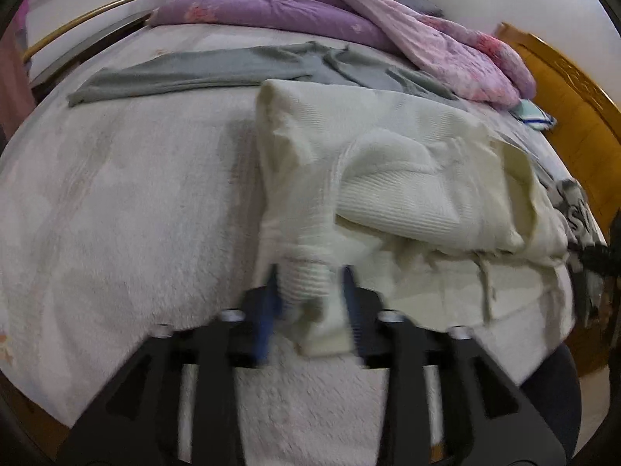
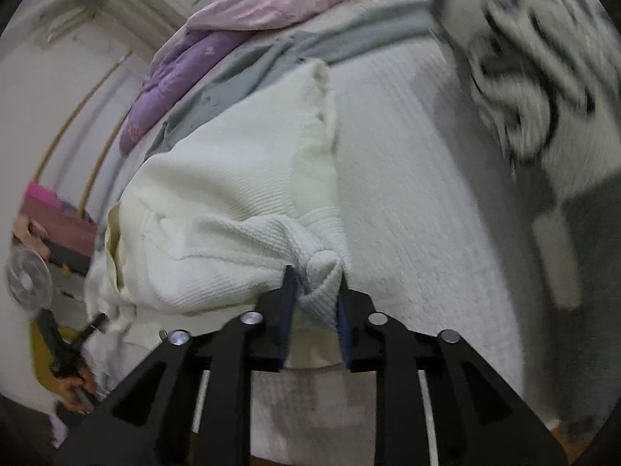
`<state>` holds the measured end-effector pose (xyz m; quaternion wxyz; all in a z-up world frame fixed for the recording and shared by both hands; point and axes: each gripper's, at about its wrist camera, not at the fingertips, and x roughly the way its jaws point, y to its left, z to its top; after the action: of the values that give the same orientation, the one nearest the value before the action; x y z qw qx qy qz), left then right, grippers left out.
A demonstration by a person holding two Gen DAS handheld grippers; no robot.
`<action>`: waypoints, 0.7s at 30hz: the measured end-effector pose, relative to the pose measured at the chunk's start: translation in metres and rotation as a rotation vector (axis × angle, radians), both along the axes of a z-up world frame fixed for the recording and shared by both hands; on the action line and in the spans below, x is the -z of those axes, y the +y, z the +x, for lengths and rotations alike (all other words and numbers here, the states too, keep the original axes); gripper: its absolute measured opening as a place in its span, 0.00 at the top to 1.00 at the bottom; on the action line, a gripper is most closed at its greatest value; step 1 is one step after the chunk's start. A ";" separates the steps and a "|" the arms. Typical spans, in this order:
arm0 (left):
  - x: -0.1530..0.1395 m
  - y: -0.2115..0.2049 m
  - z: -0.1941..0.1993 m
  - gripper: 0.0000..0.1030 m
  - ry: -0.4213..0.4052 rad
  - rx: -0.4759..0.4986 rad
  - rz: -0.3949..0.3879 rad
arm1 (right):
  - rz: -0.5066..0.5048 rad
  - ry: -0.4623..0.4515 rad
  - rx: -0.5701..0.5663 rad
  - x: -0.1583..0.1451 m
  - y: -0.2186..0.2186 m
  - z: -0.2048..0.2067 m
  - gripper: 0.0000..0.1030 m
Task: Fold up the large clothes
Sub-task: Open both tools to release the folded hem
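Left wrist view: left gripper w/ jaws parted, ribbed cuff of the cream sweater between them — pads not pressing it. Sweater lies on the bed, grey garment behind.

Right wrist view: right gripper jaws apart too, sweater fold bunched between — grip unclear.

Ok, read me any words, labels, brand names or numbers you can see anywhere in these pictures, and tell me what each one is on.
Large black lettering on the grey and white garment: too blurred to read; one mark looks like an "S", but that is uncertain.
Cream knit sweater: no text visible.
Grey garment, purple floral quilt, white bedspread: no text visible.
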<state>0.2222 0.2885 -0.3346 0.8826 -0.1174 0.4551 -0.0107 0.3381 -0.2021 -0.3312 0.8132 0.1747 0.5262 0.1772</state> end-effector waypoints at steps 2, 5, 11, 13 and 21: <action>-0.010 -0.006 -0.005 0.56 -0.012 0.024 0.018 | -0.078 -0.032 -0.012 -0.016 0.007 -0.004 0.64; -0.030 -0.016 -0.004 0.52 -0.047 0.049 0.036 | -0.202 -0.115 -0.038 -0.047 0.027 -0.006 0.60; -0.055 -0.032 0.038 0.45 -0.110 0.068 0.002 | -0.149 -0.197 -0.168 -0.078 0.090 0.002 0.54; -0.059 -0.042 0.057 0.32 -0.118 0.097 -0.002 | -0.105 -0.181 -0.222 -0.075 0.126 0.015 0.53; -0.013 -0.059 0.125 0.30 0.036 0.147 0.007 | -0.142 -0.085 -0.299 -0.039 0.222 0.066 0.53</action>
<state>0.3467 0.2292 -0.3212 0.8714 -0.0809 0.4785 -0.0718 0.4044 0.0194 -0.2925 0.8096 0.0286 0.5225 0.2659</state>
